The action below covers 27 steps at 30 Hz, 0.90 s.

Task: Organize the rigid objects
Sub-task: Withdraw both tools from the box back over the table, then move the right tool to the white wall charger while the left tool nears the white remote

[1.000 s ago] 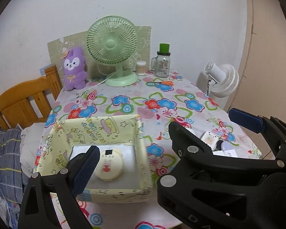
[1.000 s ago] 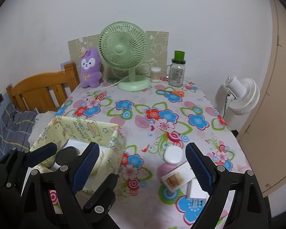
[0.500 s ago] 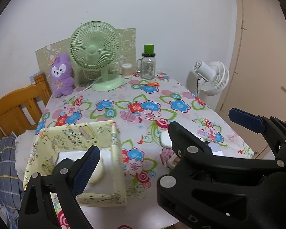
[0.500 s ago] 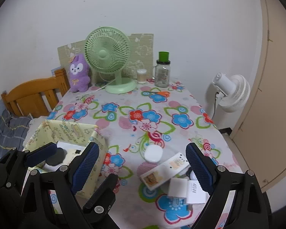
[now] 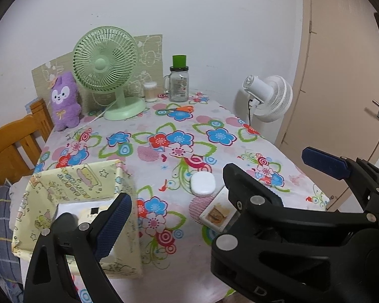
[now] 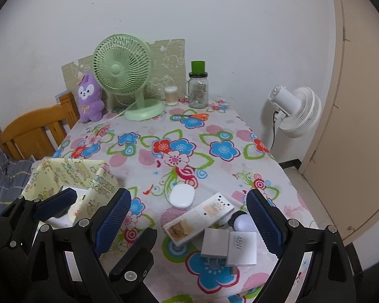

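Hovering above the near table edge, the right gripper [image 6: 187, 217] has its blue-padded fingers spread wide, holding nothing. Beneath it at 6 o'clock lie two white chargers [image 6: 228, 247], one marked 45W, touching each other. Just beyond rests a white remote-like device [image 6: 198, 218], tilted, with a small round white light [image 6: 241, 223] at its 3 o'clock and a white rounded case [image 6: 182, 195] touching its far end. At 9 o'clock the left gripper [image 5: 214, 184] is likewise spread and empty beside the yellow patterned box [image 5: 75, 184], which contains a cream round item [image 5: 88, 214]. Farther, at 12 o'clock, stand a green desk fan [image 6: 125, 75], purple plush [image 6: 89, 98] and green-capped jar [image 6: 198, 88].
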Tool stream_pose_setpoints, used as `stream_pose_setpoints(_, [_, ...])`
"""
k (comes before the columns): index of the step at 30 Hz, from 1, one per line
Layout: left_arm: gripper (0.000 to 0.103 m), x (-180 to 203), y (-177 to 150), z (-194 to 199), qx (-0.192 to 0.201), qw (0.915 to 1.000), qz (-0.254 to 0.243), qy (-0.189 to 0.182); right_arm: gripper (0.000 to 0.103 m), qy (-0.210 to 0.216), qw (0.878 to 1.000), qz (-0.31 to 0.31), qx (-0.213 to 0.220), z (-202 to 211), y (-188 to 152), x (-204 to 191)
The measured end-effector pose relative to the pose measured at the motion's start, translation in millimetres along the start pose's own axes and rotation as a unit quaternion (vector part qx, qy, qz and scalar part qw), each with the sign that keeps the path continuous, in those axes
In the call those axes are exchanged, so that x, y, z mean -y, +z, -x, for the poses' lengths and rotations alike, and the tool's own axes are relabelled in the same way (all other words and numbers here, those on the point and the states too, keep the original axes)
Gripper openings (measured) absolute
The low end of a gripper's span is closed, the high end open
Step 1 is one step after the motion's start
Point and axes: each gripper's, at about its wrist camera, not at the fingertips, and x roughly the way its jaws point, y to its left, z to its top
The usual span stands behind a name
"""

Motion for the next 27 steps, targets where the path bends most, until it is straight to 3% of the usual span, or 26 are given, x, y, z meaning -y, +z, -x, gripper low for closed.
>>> stream_pose_setpoints(27, [0.099,17.0,-25.3,-60.7,-0.052,0.9984,0.003,-0.023,0.095,-0.02,0.999,-0.026,-0.03,-45.5,-33.6,40.8])
